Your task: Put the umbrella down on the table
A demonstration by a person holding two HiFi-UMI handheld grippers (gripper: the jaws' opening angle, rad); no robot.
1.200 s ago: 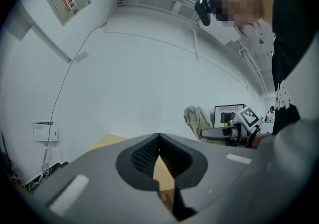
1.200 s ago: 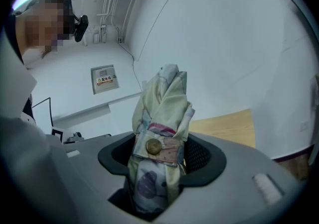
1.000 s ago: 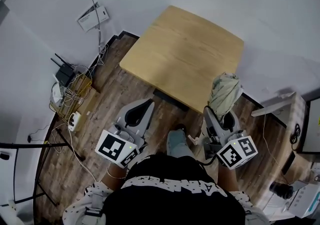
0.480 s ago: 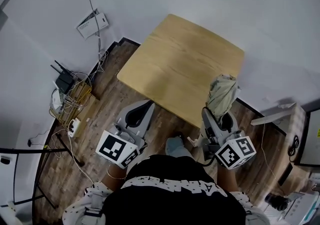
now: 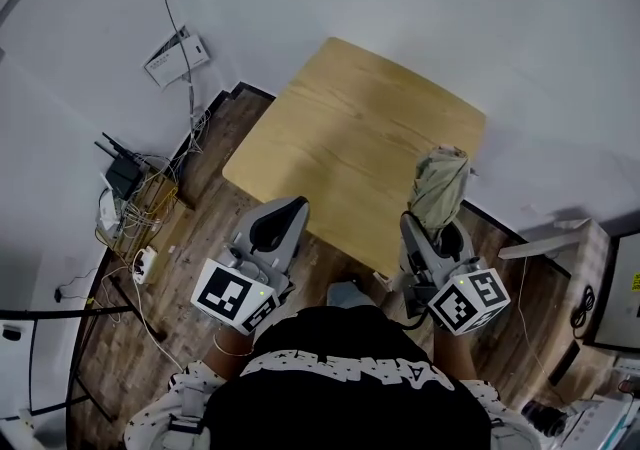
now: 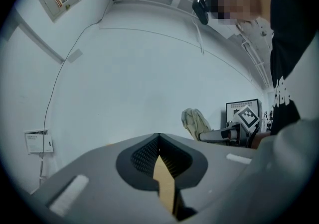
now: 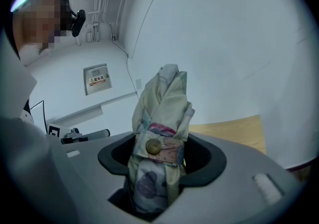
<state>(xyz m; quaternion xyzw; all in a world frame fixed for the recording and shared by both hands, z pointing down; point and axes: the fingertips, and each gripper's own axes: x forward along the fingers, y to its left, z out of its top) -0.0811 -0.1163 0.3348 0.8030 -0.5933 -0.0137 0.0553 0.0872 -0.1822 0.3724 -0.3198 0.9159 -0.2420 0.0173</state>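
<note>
A folded cream umbrella (image 5: 440,183) with a buttoned strap stands upright between the jaws of my right gripper (image 5: 435,223), which is shut on it. In the right gripper view the umbrella (image 7: 162,103) fills the gap of the right gripper (image 7: 159,143), with the light wooden table (image 7: 239,131) behind it. Seen from the head view, the umbrella hangs over the near right edge of the table (image 5: 350,128). My left gripper (image 5: 293,206) is at the table's near left edge with its tips together and nothing held. In the left gripper view (image 6: 158,137) only a sliver of table shows between the jaws.
A router and a wire basket of cables (image 5: 135,200) sit on the wood floor at the left. A wall box (image 5: 170,56) with a cable hangs behind. A white ledge (image 5: 545,241) juts out at the right. The person's shoe (image 5: 345,293) is below the table edge.
Both grippers and the person have moved forward toward the table. The umbrella, still gripped, has come from beside the near right corner to over the table's edge.
</note>
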